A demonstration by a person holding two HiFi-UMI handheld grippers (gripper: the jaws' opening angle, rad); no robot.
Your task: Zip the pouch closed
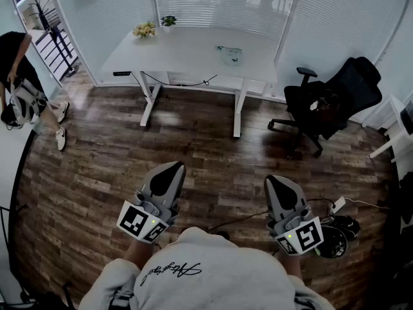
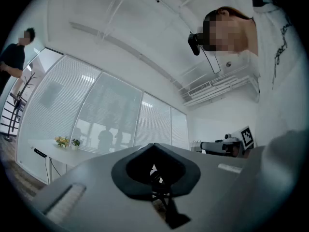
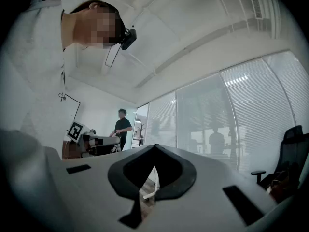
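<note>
Head view: the small pale translucent pouch [image 1: 230,55] lies flat on the white rectangular desk [image 1: 187,53], towards its right end, against the window blinds at the far side of the room; it is well apart from both grippers, and whether its zip is open or closed is too small to tell. At the desk's back left corner stand a bunch of yellow flowers [image 1: 144,29] and, just beside it, a small green potted plant [image 1: 168,20]; a black swivel office chair [image 1: 335,99] stands to the right of the desk on the dark wood-plank floor [image 1: 97,173]. Near edge: the grey left gripper [image 1: 177,166] and the grey right gripper [image 1: 270,179] are held out side by side above the floor, pointing towards the desk; each has its jaws closed together with nothing between them, as the left gripper view [image 2: 153,145] and the right gripper view [image 3: 154,146] confirm. A person in dark clothes [image 1: 14,76] stands at the left edge.
</note>
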